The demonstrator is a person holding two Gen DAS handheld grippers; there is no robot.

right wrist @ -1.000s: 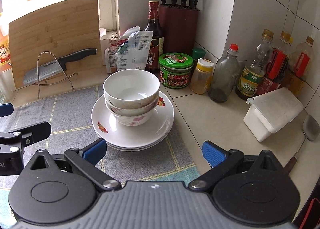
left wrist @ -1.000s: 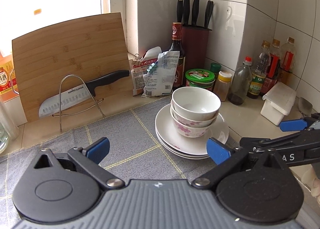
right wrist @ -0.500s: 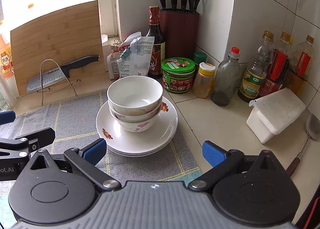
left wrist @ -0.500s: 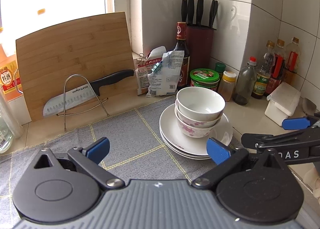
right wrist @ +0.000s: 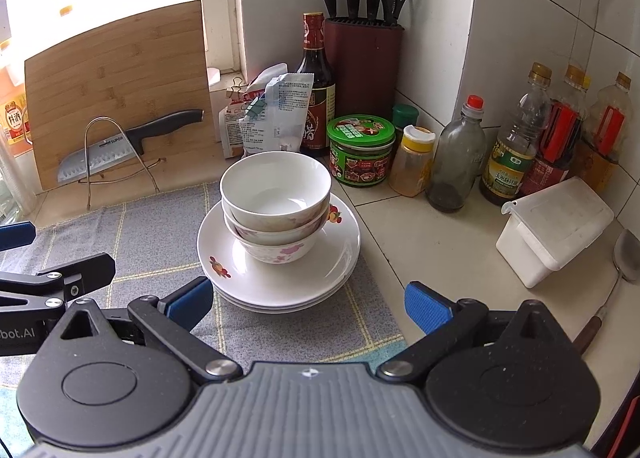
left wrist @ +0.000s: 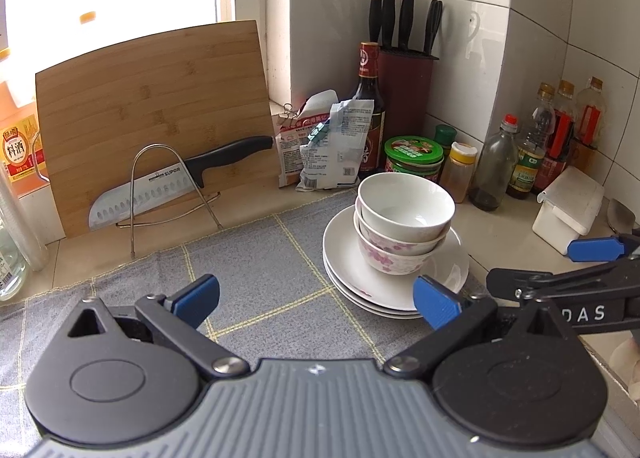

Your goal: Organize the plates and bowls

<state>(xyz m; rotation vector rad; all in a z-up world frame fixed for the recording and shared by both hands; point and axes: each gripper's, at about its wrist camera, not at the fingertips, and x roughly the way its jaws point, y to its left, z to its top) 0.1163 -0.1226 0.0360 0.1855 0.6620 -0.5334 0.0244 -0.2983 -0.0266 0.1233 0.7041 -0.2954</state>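
Three nested bowls [left wrist: 404, 214] [right wrist: 276, 198], white on top and flowered below, sit on a stack of white plates [left wrist: 348, 270] [right wrist: 280, 282] on a grey checked cloth [left wrist: 256, 278]. My left gripper [left wrist: 316, 298] is open and empty, a little short of the stack and to its left. My right gripper [right wrist: 306, 300] is open and empty, just in front of the plates. Each gripper's fingers show at the edge of the other's view.
A bamboo cutting board [left wrist: 152, 114] and a knife on a wire rack [left wrist: 168, 186] stand at the back left. A knife block [right wrist: 362, 70], sauce bottle, packets, jars and bottles [right wrist: 456, 162] crowd the corner. A white box [right wrist: 554, 230] and a spatula [right wrist: 608, 290] lie right.
Both grippers have pulled back and risen slightly from the stack, which looks smaller and lower in both views. Bowls and plates have not moved. Both grippers stay open.
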